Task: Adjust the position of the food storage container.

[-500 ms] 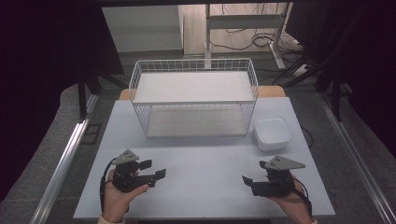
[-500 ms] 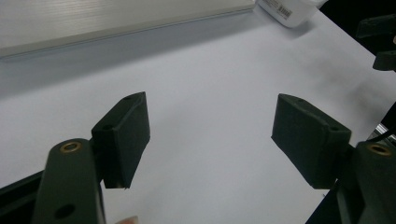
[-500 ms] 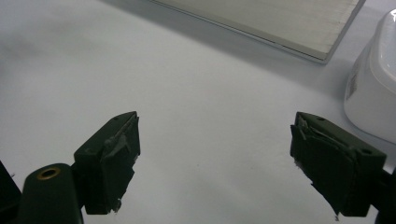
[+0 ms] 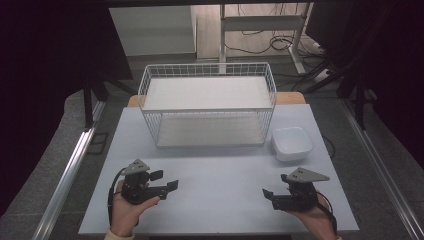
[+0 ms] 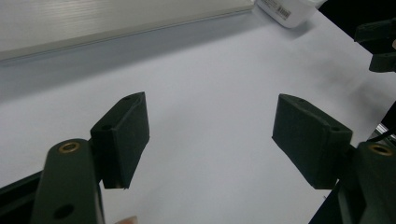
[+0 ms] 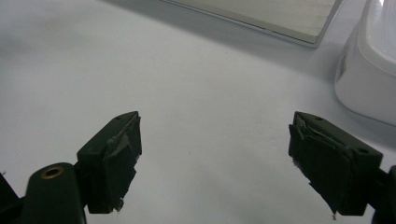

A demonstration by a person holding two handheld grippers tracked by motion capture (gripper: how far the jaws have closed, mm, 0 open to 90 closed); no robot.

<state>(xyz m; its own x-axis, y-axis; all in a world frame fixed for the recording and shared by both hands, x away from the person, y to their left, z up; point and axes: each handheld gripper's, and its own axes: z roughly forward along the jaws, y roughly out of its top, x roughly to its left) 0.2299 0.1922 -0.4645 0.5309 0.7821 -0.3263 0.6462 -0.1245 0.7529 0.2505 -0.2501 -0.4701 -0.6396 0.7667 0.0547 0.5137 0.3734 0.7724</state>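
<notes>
Grippers, left gripper (image 4: 167, 181) lower left and right gripper (image 4: 267, 194) lower right, rest with jaws apart and empty; nearest, the white bowl (image 4: 292, 143) right of centre could skid if nudged.

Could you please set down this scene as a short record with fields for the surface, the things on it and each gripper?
surface: white table
basket: white wire basket at the far middle of the table, nothing seen inside
bowl: white square bowl, just right of the basket, apart from it
left gripper: held in the person's left hand, near left of table, jaws open, nothing between them
right gripper: held in the right hand, near right, jaws open, nothing between them
nearest thing to right gripper: the bowl
</notes>
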